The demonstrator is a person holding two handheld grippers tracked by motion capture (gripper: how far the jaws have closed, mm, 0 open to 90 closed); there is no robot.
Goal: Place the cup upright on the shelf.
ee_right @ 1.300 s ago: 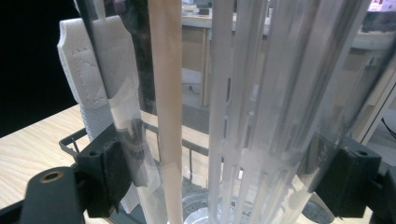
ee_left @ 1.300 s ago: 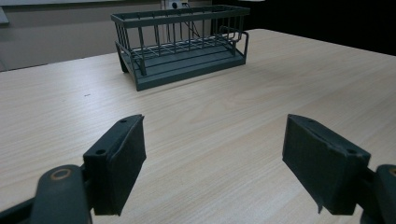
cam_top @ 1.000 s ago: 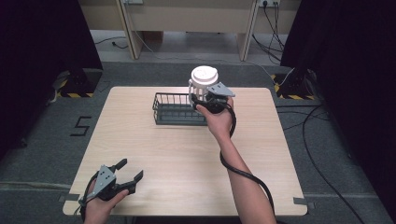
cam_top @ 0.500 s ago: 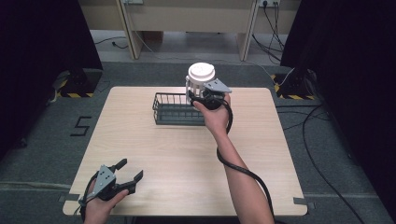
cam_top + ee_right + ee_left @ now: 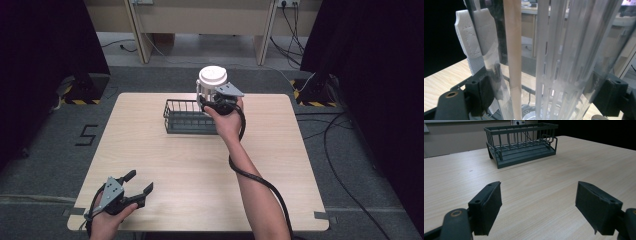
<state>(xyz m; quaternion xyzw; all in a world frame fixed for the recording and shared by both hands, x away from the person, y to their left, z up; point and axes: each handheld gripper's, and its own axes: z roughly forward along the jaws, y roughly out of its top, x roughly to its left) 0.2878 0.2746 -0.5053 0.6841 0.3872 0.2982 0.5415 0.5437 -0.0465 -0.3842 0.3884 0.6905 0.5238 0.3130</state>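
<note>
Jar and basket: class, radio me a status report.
Right gripper shut on clear, white-lidded jar, held above basket at its right end. Left gripper open, idle at table's near corner. Nothing in the way.

container [image 5: 564, 50] top, base cut off; basket [image 5: 190, 116] corner hidden behind right hand [image 5: 227, 120]

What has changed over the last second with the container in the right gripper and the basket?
The right gripper, shut on the clear white-lidded container, has carried it slightly up and farther from the person, to the far right end of the wire basket; it is not set down. Nothing was released. The basket has not moved, and the left gripper stays open, hovering at the table's near left corner.
</note>
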